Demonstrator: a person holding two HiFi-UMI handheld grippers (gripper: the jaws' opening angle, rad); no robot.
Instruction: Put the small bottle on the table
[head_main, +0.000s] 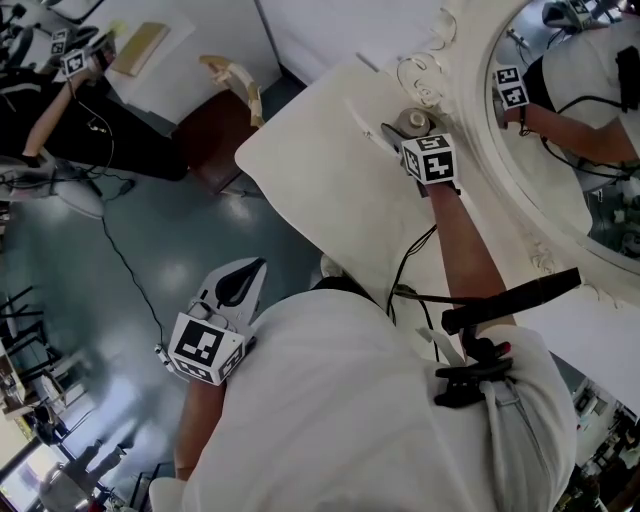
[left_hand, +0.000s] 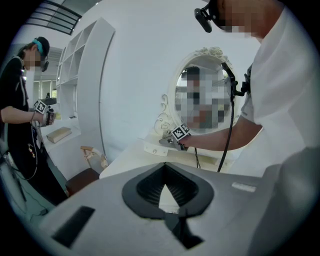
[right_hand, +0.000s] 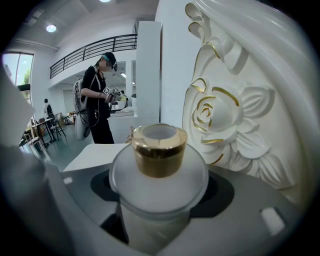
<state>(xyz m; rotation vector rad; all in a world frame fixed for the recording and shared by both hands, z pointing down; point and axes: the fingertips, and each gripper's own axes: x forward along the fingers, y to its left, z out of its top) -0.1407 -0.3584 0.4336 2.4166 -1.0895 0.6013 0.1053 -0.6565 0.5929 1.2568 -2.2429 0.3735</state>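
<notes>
The small bottle (right_hand: 159, 150) is frosted white with a gold cap and stands upright between the jaws of my right gripper (head_main: 408, 128). A thin dark gap shows on each side of its body, so the pads do not press on it. In the head view the bottle (head_main: 413, 122) rests on the white table (head_main: 320, 190), close to the ornate mirror frame (head_main: 470, 150). My left gripper (head_main: 260, 266) hangs low beside the person's hip, off the table, shut with nothing in it. Its tips (left_hand: 166, 164) meet in its own view.
The carved white rose with gold edging (right_hand: 225, 120) on the mirror frame stands right beside the bottle. A brown chair (head_main: 215, 135) sits at the table's far corner. Another person (head_main: 70, 130) in black, holding grippers, works at a white shelf across the grey floor.
</notes>
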